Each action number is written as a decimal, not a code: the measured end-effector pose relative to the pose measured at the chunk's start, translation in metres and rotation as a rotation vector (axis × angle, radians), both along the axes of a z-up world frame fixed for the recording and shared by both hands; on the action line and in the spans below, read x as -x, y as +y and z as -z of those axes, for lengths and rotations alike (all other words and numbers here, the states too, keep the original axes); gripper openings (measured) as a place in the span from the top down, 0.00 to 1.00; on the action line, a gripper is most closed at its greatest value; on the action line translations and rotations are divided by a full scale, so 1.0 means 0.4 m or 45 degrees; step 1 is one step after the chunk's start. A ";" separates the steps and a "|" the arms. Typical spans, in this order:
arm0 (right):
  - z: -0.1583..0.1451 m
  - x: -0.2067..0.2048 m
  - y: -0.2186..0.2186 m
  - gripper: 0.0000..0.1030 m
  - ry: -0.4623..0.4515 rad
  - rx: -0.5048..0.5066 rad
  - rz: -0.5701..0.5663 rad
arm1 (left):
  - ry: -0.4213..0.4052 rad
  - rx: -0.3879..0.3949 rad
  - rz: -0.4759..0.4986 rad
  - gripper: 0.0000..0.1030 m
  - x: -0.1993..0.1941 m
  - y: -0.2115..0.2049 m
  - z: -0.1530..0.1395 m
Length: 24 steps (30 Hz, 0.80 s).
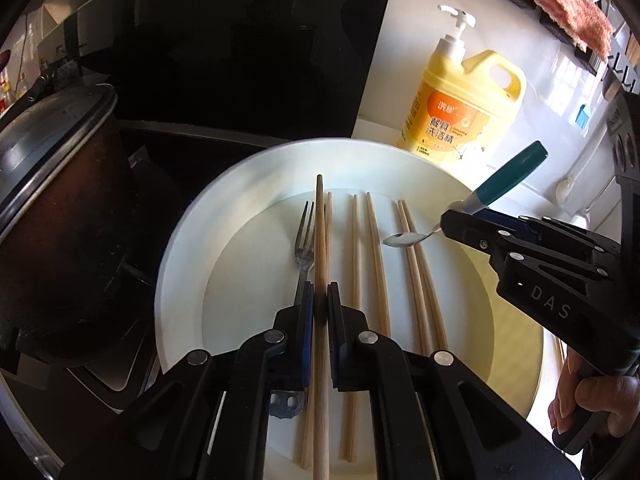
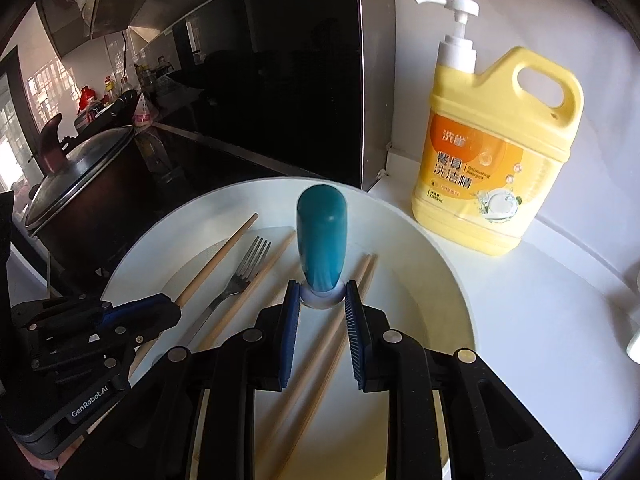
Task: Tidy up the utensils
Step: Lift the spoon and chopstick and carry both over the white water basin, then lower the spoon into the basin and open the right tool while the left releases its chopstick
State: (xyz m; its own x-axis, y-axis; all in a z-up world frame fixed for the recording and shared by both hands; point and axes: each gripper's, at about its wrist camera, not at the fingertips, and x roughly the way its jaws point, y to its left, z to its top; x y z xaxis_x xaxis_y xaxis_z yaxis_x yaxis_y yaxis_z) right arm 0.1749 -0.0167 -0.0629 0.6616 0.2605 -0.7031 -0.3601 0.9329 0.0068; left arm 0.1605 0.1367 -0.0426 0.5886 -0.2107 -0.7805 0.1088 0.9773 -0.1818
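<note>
A large white plate (image 1: pixel 188 248) holds several wooden chopsticks and a metal fork (image 1: pixel 303 254). My left gripper (image 1: pixel 320 300) is shut on one chopstick (image 1: pixel 320 240), held lengthwise just above the plate beside the fork. My right gripper (image 1: pixel 460 220) is shut on a teal-handled spoon (image 1: pixel 508 172), whose bowl (image 1: pixel 404 239) hovers over a chopstick pair (image 1: pixel 420 280) at the plate's right. In the right wrist view the gripper (image 2: pixel 322 298) clasps the spoon's teal handle (image 2: pixel 322 240), with the fork (image 2: pixel 240 276), the plate (image 2: pixel 420 248) and the left gripper (image 2: pixel 168 312) visible.
A yellow dish-soap pump bottle (image 2: pixel 496 168) stands on the white counter behind the plate at the right. A dark lidded pot (image 1: pixel 52 208) sits close to the plate's left. A black glossy panel (image 2: pixel 280 80) rises behind. A pink cloth (image 1: pixel 560 4) hangs at the upper right.
</note>
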 end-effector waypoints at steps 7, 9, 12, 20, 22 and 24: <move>0.031 -0.020 0.004 0.78 0.124 0.000 0.020 | 0.076 0.017 0.022 0.93 -0.007 -0.009 0.019; 0.041 -0.021 0.006 0.78 0.162 0.005 0.026 | 0.084 0.012 0.026 0.93 -0.010 -0.015 0.017; 0.059 -0.023 0.009 0.78 0.230 0.011 0.033 | 0.139 0.032 0.048 0.93 -0.022 -0.021 0.030; 0.091 -0.008 0.015 0.78 0.338 0.015 0.027 | 0.201 0.023 0.064 0.92 -0.037 -0.028 0.044; 0.092 -0.002 0.014 0.78 0.343 0.016 0.020 | 0.204 -0.008 0.070 0.92 -0.036 -0.034 0.043; 0.087 0.009 0.010 0.78 0.332 0.018 0.019 | 0.196 -0.019 0.072 0.92 -0.031 -0.036 0.039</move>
State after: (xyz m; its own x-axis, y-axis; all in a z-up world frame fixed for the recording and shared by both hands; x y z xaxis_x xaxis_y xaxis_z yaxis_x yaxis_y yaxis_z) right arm 0.1712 -0.0128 -0.0978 0.4611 0.2413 -0.8539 -0.3343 0.9387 0.0848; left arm 0.1731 0.1225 -0.0581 0.4497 -0.2276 -0.8637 0.1354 0.9732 -0.1859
